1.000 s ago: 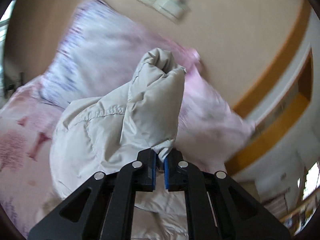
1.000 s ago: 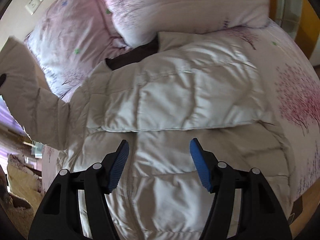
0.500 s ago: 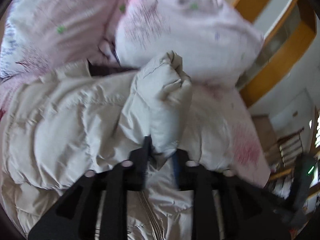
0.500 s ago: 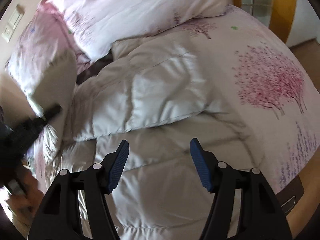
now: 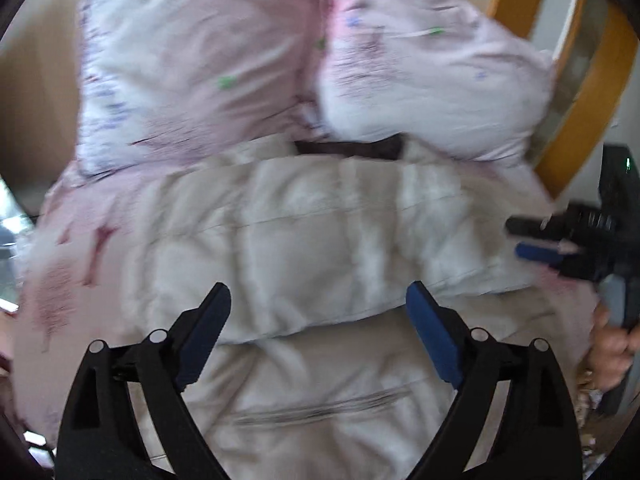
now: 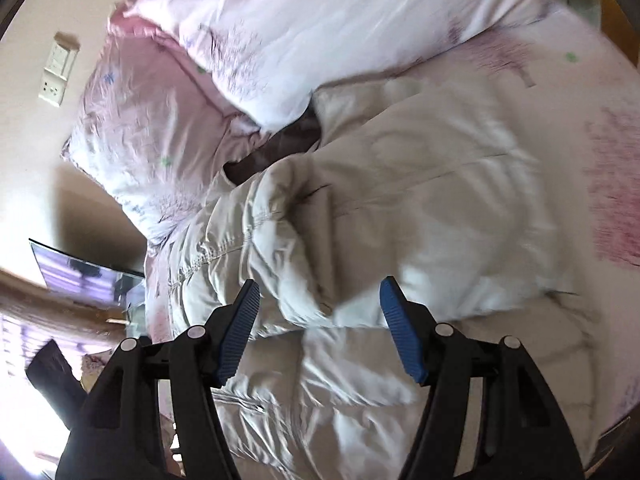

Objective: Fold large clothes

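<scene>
A pale beige quilted puffer jacket (image 5: 320,248) lies spread on the bed, both sleeves folded across its chest and its dark collar lining (image 5: 348,147) toward the pillows. My left gripper (image 5: 320,312) hovers over the jacket's middle with its jaws opening wide and nothing between them. In the right wrist view the same jacket (image 6: 420,208) shows the just-laid sleeve (image 6: 280,240) crumpled on its left side. My right gripper (image 6: 318,300) stands open above that sleeve's cuff, holding nothing. The right gripper (image 5: 560,248) also appears at the right edge of the left wrist view, carried by a hand (image 5: 612,352).
Two pink floral pillows (image 5: 192,72) (image 5: 432,80) lean at the head of the bed. The pink patterned bedsheet (image 6: 608,184) surrounds the jacket. A wooden headboard frame (image 5: 588,92) stands at the right, and a wall switch plate (image 6: 58,70) is behind the pillows.
My left gripper carried the sleeve down across the jacket, let go of it and opened wide. My right gripper stayed open and shifted left over the jacket.
</scene>
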